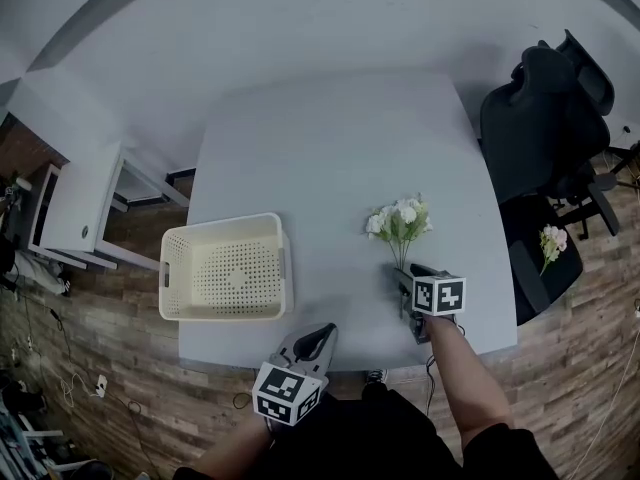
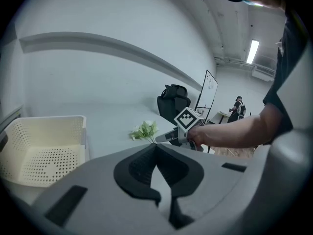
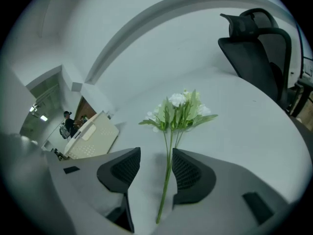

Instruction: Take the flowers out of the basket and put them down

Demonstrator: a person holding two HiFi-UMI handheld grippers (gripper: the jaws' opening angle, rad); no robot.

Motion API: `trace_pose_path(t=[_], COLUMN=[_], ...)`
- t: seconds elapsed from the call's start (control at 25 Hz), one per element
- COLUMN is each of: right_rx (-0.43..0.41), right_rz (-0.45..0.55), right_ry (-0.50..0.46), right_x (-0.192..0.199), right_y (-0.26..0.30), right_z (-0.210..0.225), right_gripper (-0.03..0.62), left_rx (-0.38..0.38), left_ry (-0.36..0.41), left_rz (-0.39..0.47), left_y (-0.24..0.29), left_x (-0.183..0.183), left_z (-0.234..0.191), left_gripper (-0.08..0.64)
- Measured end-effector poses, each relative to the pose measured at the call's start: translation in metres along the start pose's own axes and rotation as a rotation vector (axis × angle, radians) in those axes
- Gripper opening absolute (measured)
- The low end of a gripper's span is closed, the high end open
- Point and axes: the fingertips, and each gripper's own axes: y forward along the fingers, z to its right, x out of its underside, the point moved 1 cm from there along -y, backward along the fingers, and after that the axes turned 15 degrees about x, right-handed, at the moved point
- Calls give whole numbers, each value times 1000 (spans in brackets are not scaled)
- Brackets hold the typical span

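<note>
A bunch of white flowers [image 1: 400, 220] with green leaves lies flat on the grey table [image 1: 330, 138], blooms pointing away from me. Its thin stem [image 3: 166, 180] runs between the jaws of my right gripper [image 3: 154, 173], close beside the right pad, and the jaws stand open around it. The same gripper [image 1: 408, 280] sits right of centre near the table's front edge. The cream perforated basket [image 1: 222, 223] stands on the left with nothing in it. My left gripper [image 1: 318, 336] hovers at the front edge, right of the basket, with its jaws shut on nothing [image 2: 156, 148].
A black office chair [image 1: 545, 118] stands to the right of the table, with a second bunch of flowers [image 1: 551, 240] on its seat. A white cabinet [image 1: 75, 208] stands to the left of the table. The floor is wood.
</note>
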Motion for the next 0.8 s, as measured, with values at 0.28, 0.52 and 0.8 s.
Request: trace_pose_path(t=[0.28,0.52,0.8], right_rx=[-116,-306,-411], right_rz=[193,320,392], right_ry=[-32,-27,-79], right_x=[-31,-43,-24], right_y=[-68,-136,-195], right_z=[-19,-54,-118], right_gripper=[23,23,23], left_rx=[-37,-81,-88], left_ry=[2,32,40], left_rz=[42,63,102], left_y=[-1,-9,-41], left_x=[-8,-10,-12], left_z=[25,41,42], left_gripper=[6,6,6])
